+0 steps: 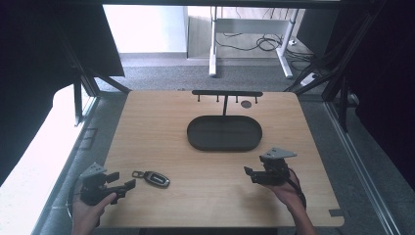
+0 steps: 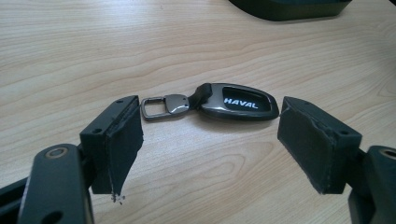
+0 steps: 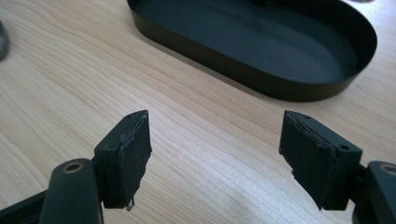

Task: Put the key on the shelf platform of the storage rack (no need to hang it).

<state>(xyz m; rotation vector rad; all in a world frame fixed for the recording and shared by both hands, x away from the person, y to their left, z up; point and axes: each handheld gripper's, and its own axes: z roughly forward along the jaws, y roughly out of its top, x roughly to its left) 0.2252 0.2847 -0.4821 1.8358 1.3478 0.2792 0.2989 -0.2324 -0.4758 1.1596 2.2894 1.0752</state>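
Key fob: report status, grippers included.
Left gripper open, fob lying flat just beyond its jaws. Right gripper open, empty, near tray. Nothing in the way.

This looks like a lab or test room set up for recording. A bare wooden table (image 1: 210, 191) stands alone on grey carpet (image 1: 161, 76), framed at both sides by dark metal struts (image 1: 80, 73) and black curtains (image 1: 29, 58). Past the table's far edge stands a white desk frame (image 1: 214, 44) with loose cables (image 1: 264, 43) trailing on the floor beneath it. Bright light comes in along the left edge, and a pale wall panel (image 1: 144, 27) stands at the back.
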